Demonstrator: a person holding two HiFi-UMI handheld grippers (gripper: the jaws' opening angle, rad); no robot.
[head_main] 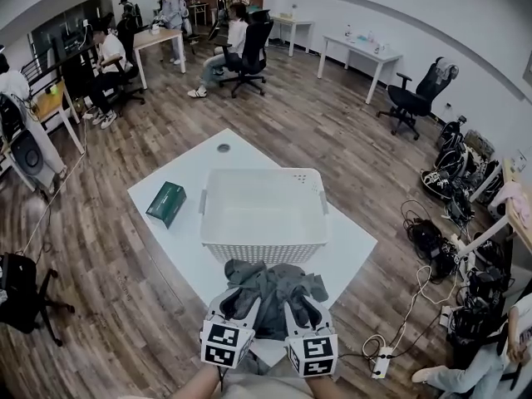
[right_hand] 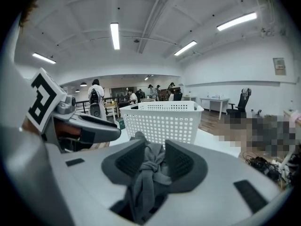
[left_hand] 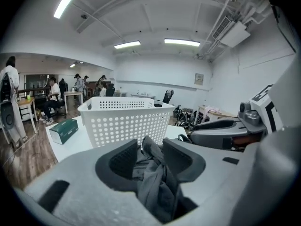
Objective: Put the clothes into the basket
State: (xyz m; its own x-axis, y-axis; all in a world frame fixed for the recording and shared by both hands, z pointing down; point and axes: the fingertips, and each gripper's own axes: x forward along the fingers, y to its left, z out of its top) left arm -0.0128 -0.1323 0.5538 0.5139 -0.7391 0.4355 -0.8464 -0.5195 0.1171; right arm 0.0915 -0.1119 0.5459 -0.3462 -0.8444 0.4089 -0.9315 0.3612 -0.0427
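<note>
Pinching grey clothes (head_main: 273, 283) in narrow jaws, the left gripper (head_main: 240, 301) and right gripper (head_main: 309, 303) hold the bundle at lower centre, just beside the near wall of the basket (head_main: 263, 249); bare table (head_main: 184, 238) shows on both sides of it.

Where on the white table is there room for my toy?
Bare table behind the basket, toward the far corner. More room between the green box and the near-left edge, and a strip right of the basket. Crowded in front: the grey clothes fill the gap between basket and near edge, with the left gripper and right gripper in them.
</note>
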